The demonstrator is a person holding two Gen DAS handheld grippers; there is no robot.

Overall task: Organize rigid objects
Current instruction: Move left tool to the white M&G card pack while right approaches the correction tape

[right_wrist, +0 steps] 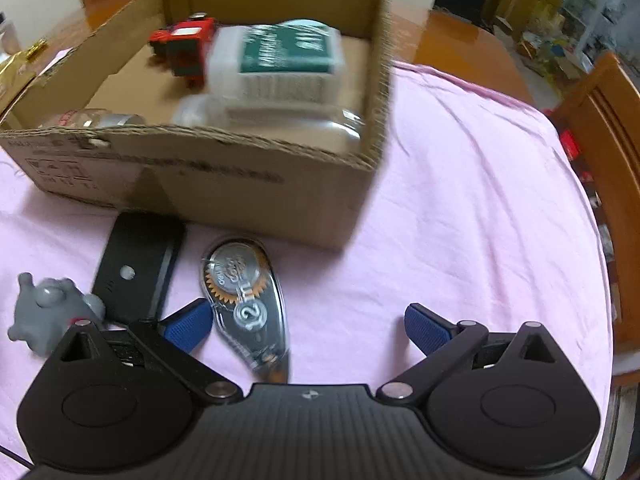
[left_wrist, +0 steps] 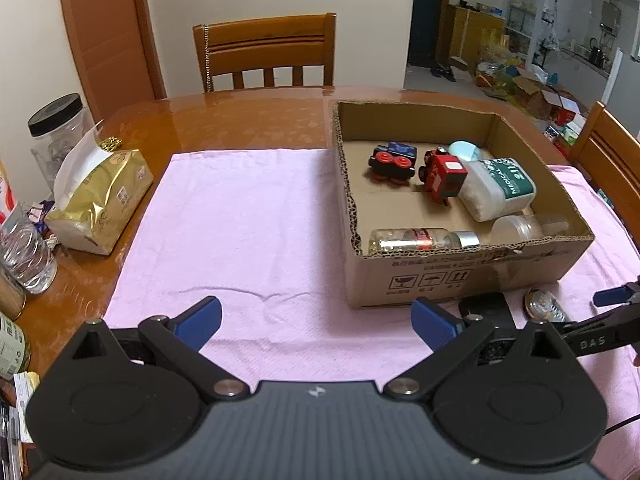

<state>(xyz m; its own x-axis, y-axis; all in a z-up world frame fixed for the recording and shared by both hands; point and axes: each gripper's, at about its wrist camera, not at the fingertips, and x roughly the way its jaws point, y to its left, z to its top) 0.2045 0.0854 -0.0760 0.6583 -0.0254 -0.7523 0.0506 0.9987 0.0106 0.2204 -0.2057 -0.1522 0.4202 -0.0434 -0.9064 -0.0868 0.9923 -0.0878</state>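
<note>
Wide open and empty, the right gripper [right_wrist: 307, 326] hovers over a correction tape dispenser [right_wrist: 246, 300] lying just before the cardboard box [right_wrist: 224, 184]; light, stiff, slick plastic, best pinched across its narrow body.

The left gripper [left_wrist: 316, 322] also gapes empty.

Gold tissue pack [left_wrist: 102, 196], lidded jar [left_wrist: 60, 128], chair [left_wrist: 266, 54]

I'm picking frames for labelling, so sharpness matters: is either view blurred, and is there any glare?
Left wrist view: sharp; ceiling-light glare on the glossy wooden table. Right wrist view: motion blur smears the cardboard box and the medical-label container, while the correction tape dispenser stays fairly readable.
</note>
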